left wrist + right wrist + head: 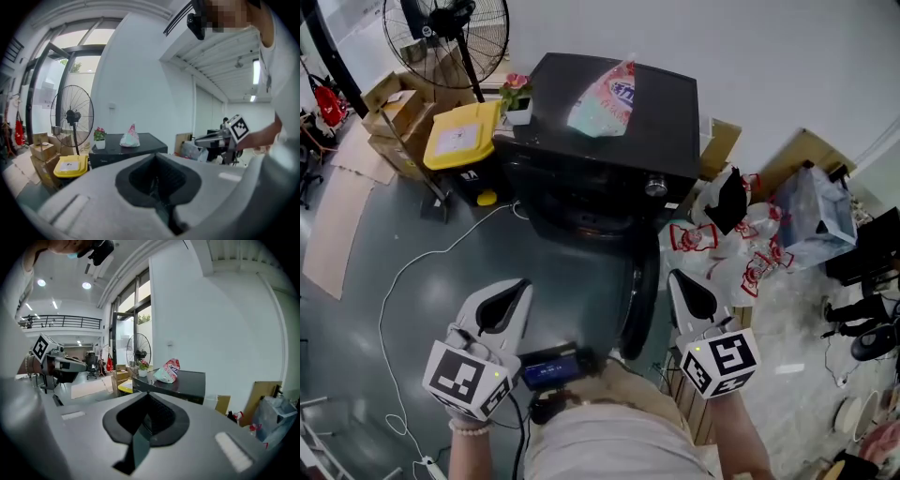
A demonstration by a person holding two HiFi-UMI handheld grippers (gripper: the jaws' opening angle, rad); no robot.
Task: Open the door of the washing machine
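Grey-green floor [441, 281] fills the lower left and centre of the head view. A black front-loading washing machine [609, 122] stands at upper centre, against the white wall. Its round door [642, 300] is swung fully out from the front's right side and is seen edge-on at centre frame, leaving the drum opening [581, 211] uncovered. A pedestal fan [445, 33] occupies the upper left corner, and a heap of white plastic bags with red print [741, 244] lies just right of the machine. A yellow-lidded bin [464, 136] stands just beside the machine's left side, with cardboard boxes [394, 112] further left. The left tongs [514, 292], at lower left, and the right tongs [682, 284], at lower right, are raised in front of the machine and well apart from it, one on either side of the door; each has its jaws closed together with nothing between them. On the machine's top rest a printed pouch [605, 98] and a small potted plant [517, 98]. A silver knob [655, 186] sits at the front's upper right.
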